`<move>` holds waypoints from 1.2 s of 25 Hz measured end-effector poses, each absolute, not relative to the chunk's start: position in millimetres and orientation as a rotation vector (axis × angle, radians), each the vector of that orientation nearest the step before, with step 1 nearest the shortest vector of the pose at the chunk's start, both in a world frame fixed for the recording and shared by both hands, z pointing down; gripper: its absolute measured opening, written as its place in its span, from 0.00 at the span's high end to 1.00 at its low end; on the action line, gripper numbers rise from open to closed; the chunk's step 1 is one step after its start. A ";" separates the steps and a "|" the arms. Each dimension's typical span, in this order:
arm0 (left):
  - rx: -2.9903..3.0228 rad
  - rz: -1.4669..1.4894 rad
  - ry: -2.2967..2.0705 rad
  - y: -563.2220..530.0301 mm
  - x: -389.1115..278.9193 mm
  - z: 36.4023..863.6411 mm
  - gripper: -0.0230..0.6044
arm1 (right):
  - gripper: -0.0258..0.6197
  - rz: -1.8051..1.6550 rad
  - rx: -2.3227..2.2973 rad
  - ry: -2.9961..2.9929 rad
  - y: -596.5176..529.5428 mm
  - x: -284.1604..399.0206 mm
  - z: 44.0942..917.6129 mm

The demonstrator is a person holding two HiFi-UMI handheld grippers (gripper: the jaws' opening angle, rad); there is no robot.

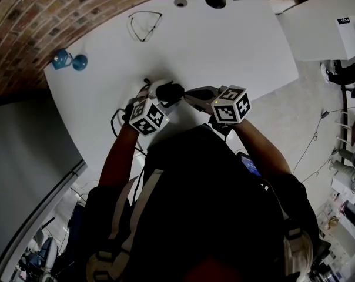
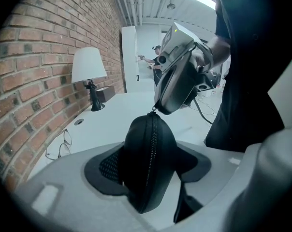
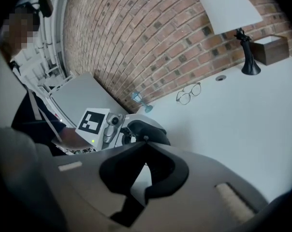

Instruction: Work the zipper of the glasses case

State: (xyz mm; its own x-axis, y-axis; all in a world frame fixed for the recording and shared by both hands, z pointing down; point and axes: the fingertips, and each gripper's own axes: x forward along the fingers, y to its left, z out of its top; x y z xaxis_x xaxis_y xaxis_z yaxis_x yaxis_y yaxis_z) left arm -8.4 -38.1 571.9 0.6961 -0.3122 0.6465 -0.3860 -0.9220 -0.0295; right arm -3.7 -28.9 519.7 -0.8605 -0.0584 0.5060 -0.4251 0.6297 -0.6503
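Note:
A black zippered glasses case (image 2: 148, 168) stands on end between the jaws of my left gripper (image 2: 150, 158), whose pads press on its two sides. Its zipper runs up the middle, facing the camera. My right gripper (image 2: 154, 109) comes in from above with its jaws shut on the zipper pull (image 2: 153, 112) at the top end of the case. In the right gripper view the shut tips (image 3: 144, 141) pinch that small pull just in front of the case (image 3: 153, 132). In the head view both grippers meet at the case (image 1: 170, 93) over the near part of the white table (image 1: 236, 46).
A pair of wire-framed glasses (image 1: 145, 25) lies at the far side of the table, near the brick wall. A small blue object (image 1: 69, 60) sits at the table's left edge. A white-shaded lamp (image 3: 230, 8) and a brown box (image 3: 269, 50) stand at the far end.

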 end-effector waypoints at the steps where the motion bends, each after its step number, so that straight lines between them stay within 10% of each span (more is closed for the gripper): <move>1: 2.799 1.030 -0.574 -37.2 -8.4 572.0 0.52 | 0.96 1.159 0.377 -2.400 -29.2 -2.6 521.6; 30: 2.893 0.836 -0.495 -26.8 -34.9 520.5 0.54 | 0.96 1.441 0.111 -2.427 -20.4 15.4 507.2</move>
